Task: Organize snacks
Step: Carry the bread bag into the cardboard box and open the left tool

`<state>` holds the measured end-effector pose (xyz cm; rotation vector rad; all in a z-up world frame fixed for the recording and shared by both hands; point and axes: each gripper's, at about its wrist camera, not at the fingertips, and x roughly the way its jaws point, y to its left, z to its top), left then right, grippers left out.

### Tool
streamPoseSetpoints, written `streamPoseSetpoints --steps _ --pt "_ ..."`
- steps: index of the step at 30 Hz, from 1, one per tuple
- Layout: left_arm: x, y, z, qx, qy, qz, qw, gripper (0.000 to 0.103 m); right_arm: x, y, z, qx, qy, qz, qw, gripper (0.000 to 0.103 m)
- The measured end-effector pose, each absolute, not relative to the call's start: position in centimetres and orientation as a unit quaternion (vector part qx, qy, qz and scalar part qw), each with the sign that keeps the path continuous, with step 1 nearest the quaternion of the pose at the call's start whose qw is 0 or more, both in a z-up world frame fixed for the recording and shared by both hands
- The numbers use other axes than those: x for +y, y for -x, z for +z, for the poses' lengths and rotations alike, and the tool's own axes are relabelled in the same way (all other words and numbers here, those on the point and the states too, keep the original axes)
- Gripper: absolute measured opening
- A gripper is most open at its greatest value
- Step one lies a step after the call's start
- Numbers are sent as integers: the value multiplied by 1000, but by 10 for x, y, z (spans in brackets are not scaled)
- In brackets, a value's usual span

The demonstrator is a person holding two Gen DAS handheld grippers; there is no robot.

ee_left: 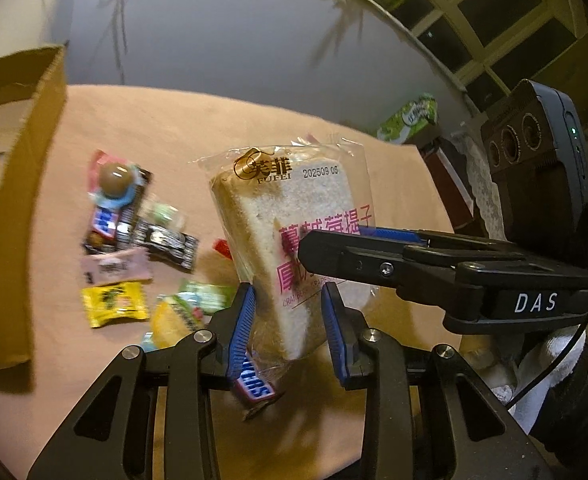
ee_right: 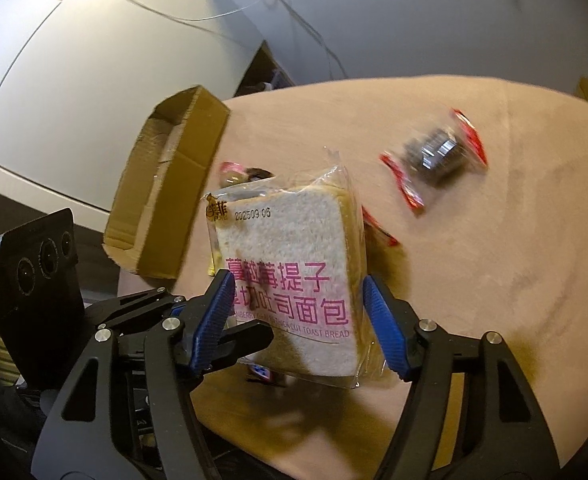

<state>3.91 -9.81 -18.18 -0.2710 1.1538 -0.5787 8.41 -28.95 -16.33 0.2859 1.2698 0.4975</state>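
A clear packet of thick-cut toast bread (ee_left: pixel 294 208) with pink lettering stands upright above the table, held from two sides. My left gripper (ee_left: pixel 288 324) is shut on its lower part, blue pads against the two flat faces. My right gripper (ee_right: pixel 296 320) is shut across the packet's (ee_right: pixel 286 240) width, one pad on each side edge. In the left wrist view the right gripper (ee_left: pixel 346 242) reaches in from the right. One of the left gripper's fingers (ee_right: pixel 254 336) shows at the packet's lower left in the right wrist view. An open cardboard box (ee_right: pixel 166 184) sits at the table's left edge.
Several small wrapped snacks (ee_left: pixel 134 240) lie left of the bread on the peach tablecloth (ee_left: pixel 174 128), beside the box (ee_left: pixel 18 200). A Snickers bar (ee_left: pixel 254 388) lies under the packet. A red-edged packet of dark biscuits (ee_right: pixel 434 156) lies further right. A green tissue pack (ee_left: pixel 410 118) sits beyond the table.
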Motion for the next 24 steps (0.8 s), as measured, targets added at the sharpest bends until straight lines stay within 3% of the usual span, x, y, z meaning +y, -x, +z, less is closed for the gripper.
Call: streamPoseSetpoints --steps 24 --pt "47 -15 -140 464 191 -146 852 32 -131 -123 -120 559 -41 347 752 70"
